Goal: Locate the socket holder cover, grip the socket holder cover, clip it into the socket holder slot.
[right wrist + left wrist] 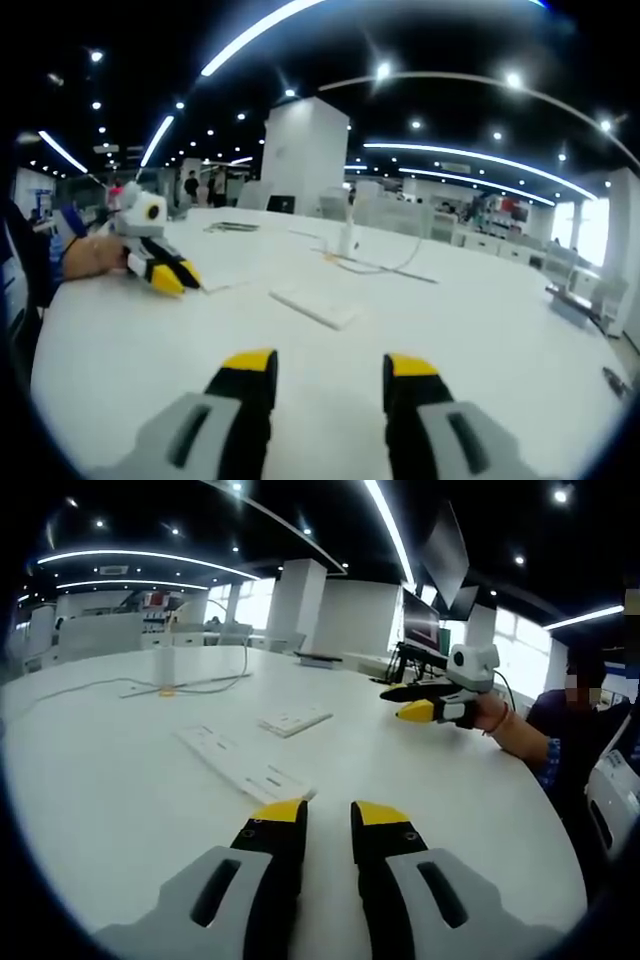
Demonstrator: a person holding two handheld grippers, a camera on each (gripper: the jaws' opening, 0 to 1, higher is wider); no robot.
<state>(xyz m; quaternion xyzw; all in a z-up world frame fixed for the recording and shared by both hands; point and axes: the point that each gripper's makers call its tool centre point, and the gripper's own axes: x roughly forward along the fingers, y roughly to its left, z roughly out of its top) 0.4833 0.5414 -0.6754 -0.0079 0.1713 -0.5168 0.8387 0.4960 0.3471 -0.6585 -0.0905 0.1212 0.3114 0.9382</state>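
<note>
In the left gripper view, the left tool (326, 815) is hovering over the white surface (120, 790) with its jaws slightly parted and gripping nothing. The long socket holder (245, 763) is lying just ahead at about 11 o'clock, its long axis running from 10 toward 5. The smaller socket holder cover (294, 721) is sitting beyond it at 12. The right tool (331, 366), likewise released and empty, is farther off, so the left looks nearer.

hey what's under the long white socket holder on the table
The long socket holder lies flat on the white table. Bare tabletop surrounds it; whatever is beneath is covered. The smaller cover lies apart, beyond it.
</note>
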